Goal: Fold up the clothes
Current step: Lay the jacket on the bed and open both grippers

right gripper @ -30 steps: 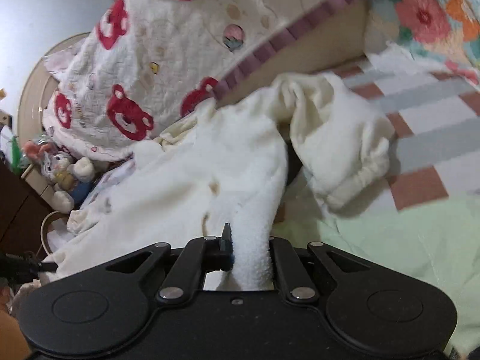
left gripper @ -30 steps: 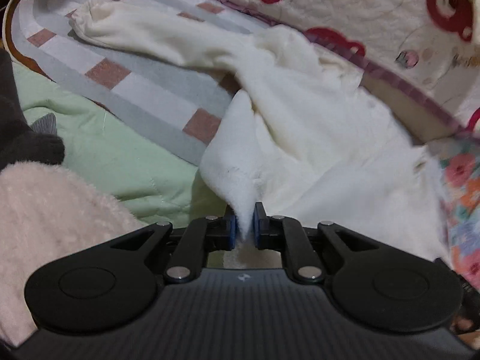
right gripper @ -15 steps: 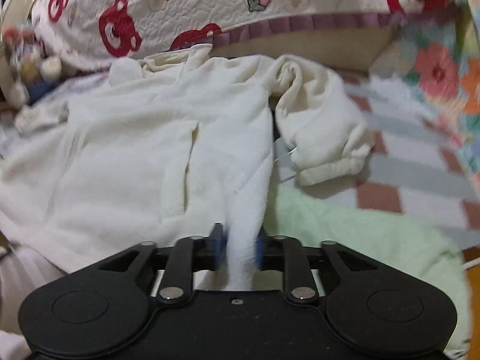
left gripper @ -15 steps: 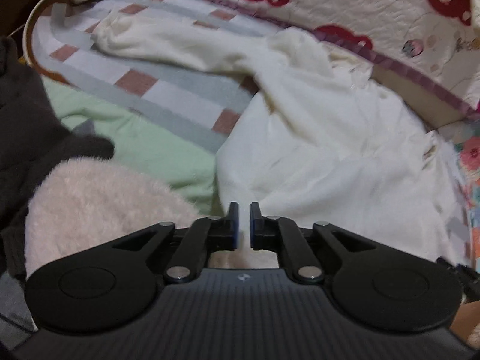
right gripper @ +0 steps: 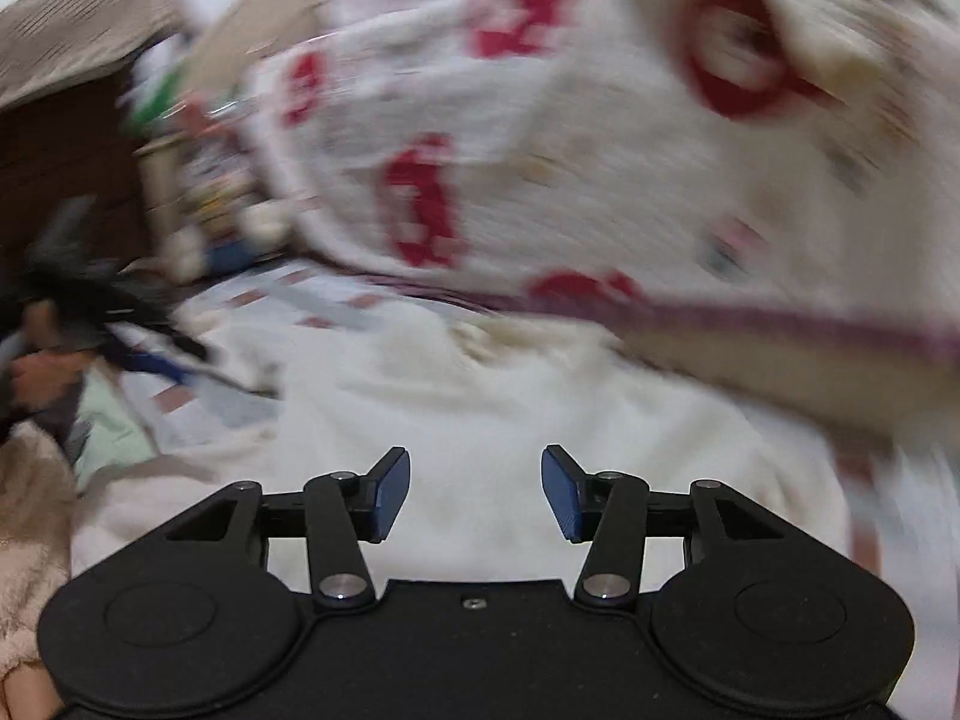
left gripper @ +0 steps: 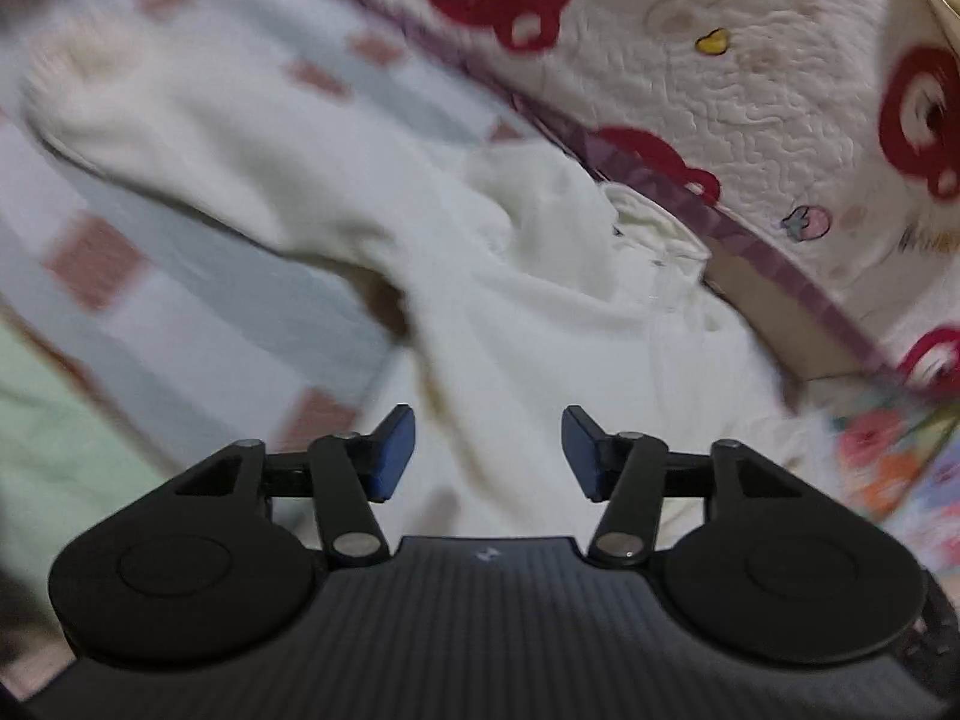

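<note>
Cream fleece top (left gripper: 540, 312) is lying spread on the checked bedcover (left gripper: 150, 276); left gripper (left gripper: 487, 450) and right gripper (right gripper: 476, 495) are opening, empty. Grabbing one layer risks bunching the sleeve (left gripper: 198, 138).

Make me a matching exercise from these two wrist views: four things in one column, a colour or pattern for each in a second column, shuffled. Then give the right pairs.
Things
1. garment
2. quilt
3. bed sheet
4. gripper pads

Colour or pattern
A. blue
B. grey and white with reddish-brown squares
C. plain cream
D. off-white with red bear heads

Pairs: 1-C, 2-D, 3-B, 4-A
</note>
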Available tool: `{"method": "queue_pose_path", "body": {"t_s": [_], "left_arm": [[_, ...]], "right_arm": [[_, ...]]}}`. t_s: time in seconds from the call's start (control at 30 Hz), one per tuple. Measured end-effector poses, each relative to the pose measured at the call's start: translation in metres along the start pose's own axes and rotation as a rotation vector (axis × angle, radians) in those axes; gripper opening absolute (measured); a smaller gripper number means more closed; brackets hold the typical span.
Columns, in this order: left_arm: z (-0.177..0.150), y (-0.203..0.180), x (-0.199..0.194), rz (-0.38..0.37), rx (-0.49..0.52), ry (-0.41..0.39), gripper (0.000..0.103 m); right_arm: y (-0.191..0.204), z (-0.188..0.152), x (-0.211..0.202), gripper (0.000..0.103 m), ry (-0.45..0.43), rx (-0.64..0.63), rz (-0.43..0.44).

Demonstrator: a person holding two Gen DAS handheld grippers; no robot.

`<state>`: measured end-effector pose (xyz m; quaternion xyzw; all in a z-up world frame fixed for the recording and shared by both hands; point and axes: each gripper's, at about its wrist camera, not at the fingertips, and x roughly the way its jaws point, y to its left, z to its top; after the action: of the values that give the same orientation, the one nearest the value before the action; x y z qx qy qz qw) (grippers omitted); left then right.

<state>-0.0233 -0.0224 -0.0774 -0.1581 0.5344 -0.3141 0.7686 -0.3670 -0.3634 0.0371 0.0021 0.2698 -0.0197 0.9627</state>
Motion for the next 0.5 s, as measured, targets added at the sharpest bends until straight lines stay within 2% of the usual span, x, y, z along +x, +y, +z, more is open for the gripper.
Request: {"method": "queue_pose_path", "body": {"t_s": [0.1,0.17,0.23,0.3,0.33,0.43,0.5], "left_arm": [[0.031,0.011,0.029,0.074,0.032,-0.056,0.035],[0.048,0.012,0.040,0.129,0.074,-0.096,0.035],[0.059,0.016,0.047,0.162,0.099,-0.136,0.035],[0.064,0.026,0.053,0.184,0.098,-0.170,0.035],[0.063,0.037,0.055,0.168,0.085,-0.174,0.035],[0.053,0.073,0.062,0.129,0.029,-0.156,0.041],[0.046,0.092,0.067,0.133,0.000,-0.118,0.039]], "right_arm": [[0.015,0.077,0.042,0.057,0.078,-0.134,0.065],[0.018,0.131,0.078,0.061,0.174,-0.177,0.091],[0.021,0.167,0.116,0.061,0.304,-0.261,0.069],[0.023,0.186,0.149,0.059,0.397,-0.337,0.010],[0.024,0.195,0.165,0.056,0.441,-0.373,-0.018],[0.020,0.199,0.209,0.051,0.465,-0.392,-0.034],[0.018,0.195,0.236,0.049,0.451,-0.405,-0.025]]}}
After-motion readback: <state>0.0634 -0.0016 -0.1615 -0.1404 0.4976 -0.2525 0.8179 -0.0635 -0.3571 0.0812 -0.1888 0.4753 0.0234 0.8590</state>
